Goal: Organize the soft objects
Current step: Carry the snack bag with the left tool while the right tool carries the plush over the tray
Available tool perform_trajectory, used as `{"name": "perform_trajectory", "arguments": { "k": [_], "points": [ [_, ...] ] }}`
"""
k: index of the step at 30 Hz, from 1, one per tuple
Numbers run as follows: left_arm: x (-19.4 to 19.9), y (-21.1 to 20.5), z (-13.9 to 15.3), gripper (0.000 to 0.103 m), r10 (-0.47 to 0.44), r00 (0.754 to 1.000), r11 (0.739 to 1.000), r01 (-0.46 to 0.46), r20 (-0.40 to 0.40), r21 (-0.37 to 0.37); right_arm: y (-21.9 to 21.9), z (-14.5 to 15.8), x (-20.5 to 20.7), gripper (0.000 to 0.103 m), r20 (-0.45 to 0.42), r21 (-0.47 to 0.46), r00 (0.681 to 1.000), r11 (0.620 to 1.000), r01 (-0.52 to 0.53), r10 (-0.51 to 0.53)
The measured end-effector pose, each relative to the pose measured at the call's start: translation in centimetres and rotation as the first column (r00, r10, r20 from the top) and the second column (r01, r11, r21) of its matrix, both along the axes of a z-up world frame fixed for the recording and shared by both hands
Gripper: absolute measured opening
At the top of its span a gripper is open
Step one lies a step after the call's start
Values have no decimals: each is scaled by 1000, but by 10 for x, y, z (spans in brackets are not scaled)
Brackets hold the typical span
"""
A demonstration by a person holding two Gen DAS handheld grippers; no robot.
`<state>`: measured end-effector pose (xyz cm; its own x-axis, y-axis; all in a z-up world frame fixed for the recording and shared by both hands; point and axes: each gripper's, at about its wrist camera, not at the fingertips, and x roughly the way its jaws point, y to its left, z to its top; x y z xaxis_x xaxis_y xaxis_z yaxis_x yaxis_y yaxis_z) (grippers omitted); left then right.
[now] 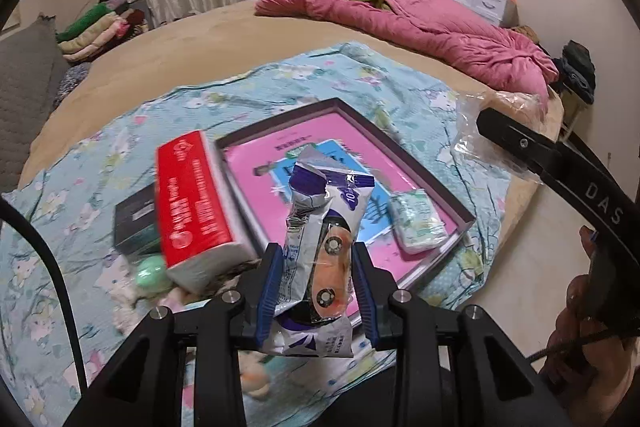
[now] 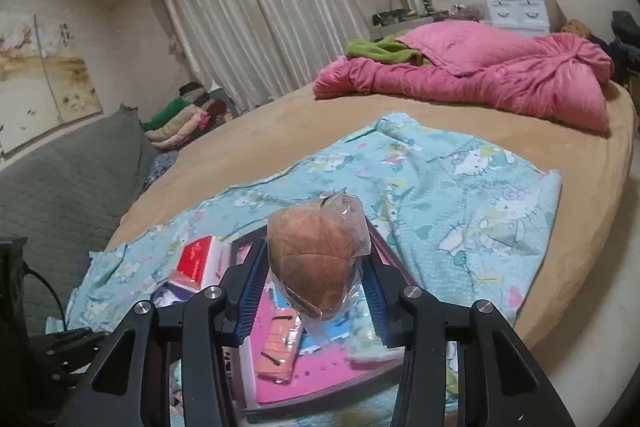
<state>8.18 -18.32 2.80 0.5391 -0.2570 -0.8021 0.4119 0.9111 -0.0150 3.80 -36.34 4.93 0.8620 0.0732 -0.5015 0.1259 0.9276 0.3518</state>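
Note:
My left gripper (image 1: 318, 263) is shut on a silver and purple snack packet (image 1: 320, 227) with an orange window, held above the pink tray (image 1: 400, 163). My right gripper (image 2: 316, 279) is shut on a brown bun in a clear bag (image 2: 316, 259), held above the same tray (image 2: 320, 375). A small green-white tissue pack (image 1: 420, 223) lies in the tray's right part, and an orange packet (image 2: 278, 351) lies in it too. A red and white tissue pack (image 1: 196, 207) sits left of the tray.
The tray rests on a light blue cartoon blanket (image 1: 120, 147) spread over a tan bed (image 2: 280, 131). A dark box (image 1: 134, 223) and a green ball (image 1: 152, 267) lie at the left. A pink quilt (image 1: 420, 27) is at the back.

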Motion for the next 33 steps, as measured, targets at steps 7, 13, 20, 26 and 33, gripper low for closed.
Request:
{"name": "perform_trajectory", "arguments": {
  "k": [7,13,20,26,33],
  "points": [
    [12,-27,-21,35,-28,999,1000,29,-44,8,-20,-10,3,47,-12,19,999,999,33,-33],
    [21,-45,-43,35,-59,994,998,59,-97,-5,-32,-23,7,47,-41,13,997,997,70,-70],
    [27,-65,-66,35,-87,986,996,88,-142,2,-45,-44,17,47,-93,-8,991,995,100,-100],
    [34,-77,-83,35,-100,979,995,102,-178,2,-50,-65,29,47,-152,-29,982,994,104,-107],
    [40,-77,-92,35,-89,978,996,93,-187,13,-46,-81,42,47,-198,-42,976,996,80,-86]
  ]
}}
